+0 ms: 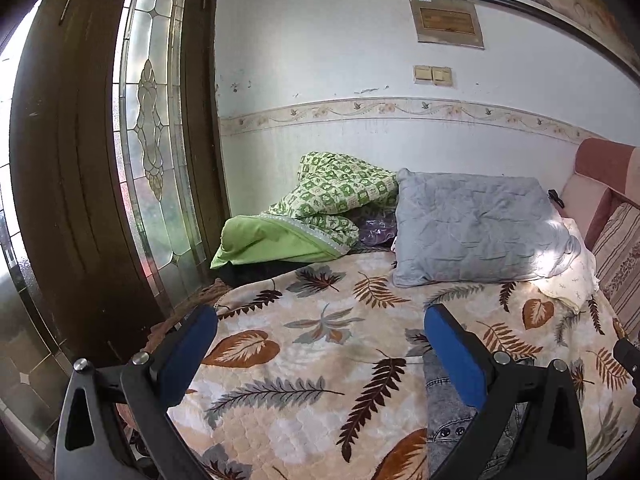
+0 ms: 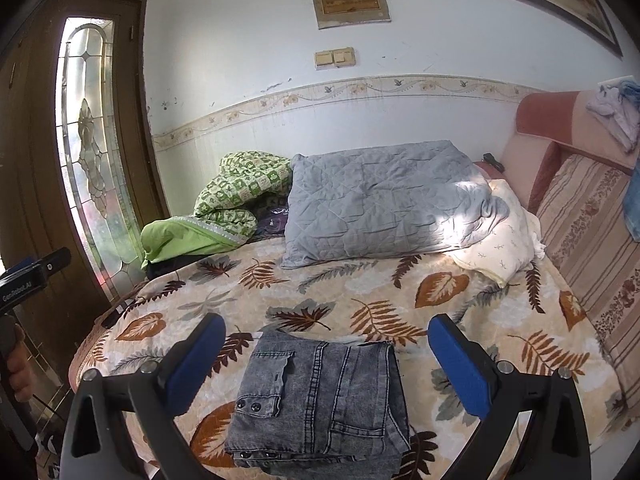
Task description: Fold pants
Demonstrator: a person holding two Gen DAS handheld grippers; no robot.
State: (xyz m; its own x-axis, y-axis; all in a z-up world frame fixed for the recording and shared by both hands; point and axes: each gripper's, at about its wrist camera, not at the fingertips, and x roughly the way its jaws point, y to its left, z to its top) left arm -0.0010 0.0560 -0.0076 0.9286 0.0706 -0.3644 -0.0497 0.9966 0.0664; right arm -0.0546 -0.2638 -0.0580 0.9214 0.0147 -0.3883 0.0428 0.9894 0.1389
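Grey acid-wash denim pants lie folded into a compact stack on the leaf-print blanket, near its front edge. My right gripper is open and empty, its blue pads spread on either side of the stack and above it. My left gripper is open and empty over the blanket, to the left of the pants, which show behind its right finger. The left gripper's body also shows at the left edge of the right wrist view.
A grey quilted pillow, a green patterned quilt and a white cloth lie at the back of the bed. A striped sofa cushion lines the right side. A wooden door with leaded glass stands on the left.
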